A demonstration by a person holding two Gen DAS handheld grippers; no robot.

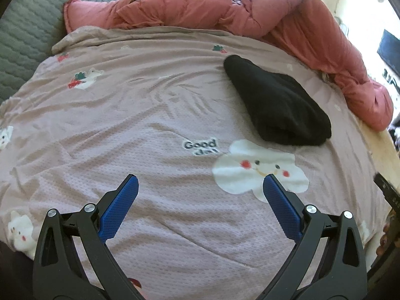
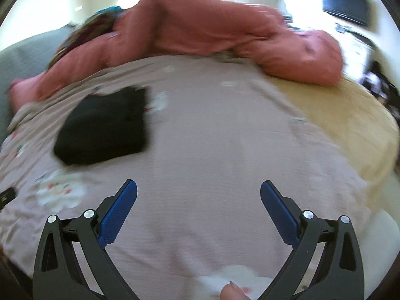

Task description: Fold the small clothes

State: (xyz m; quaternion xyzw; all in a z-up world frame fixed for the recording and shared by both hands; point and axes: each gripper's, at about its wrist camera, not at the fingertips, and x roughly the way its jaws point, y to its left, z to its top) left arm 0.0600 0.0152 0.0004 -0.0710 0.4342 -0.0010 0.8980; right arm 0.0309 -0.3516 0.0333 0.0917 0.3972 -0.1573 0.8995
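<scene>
A black garment (image 1: 277, 102) lies folded into a compact bundle on the pale pink printed bedspread (image 1: 150, 115), right of centre in the left wrist view. The same black garment (image 2: 105, 126) shows at the left of the blurred right wrist view. My left gripper (image 1: 200, 182) hovers open over the bedspread, nearer than the garment and apart from it, with nothing between its blue pads (image 1: 120, 207). My right gripper (image 2: 198, 187) is open too, over bare bedspread (image 2: 212, 137) to the right of the garment, holding nothing.
A rumpled salmon-pink duvet (image 1: 225, 10) is heaped along the far side of the bed. A grey quilted surface (image 1: 22, 32) lies at far left. A yellow sheet (image 2: 350, 115) edges the bed at right. A fingertip (image 2: 232, 292) shows at the bottom.
</scene>
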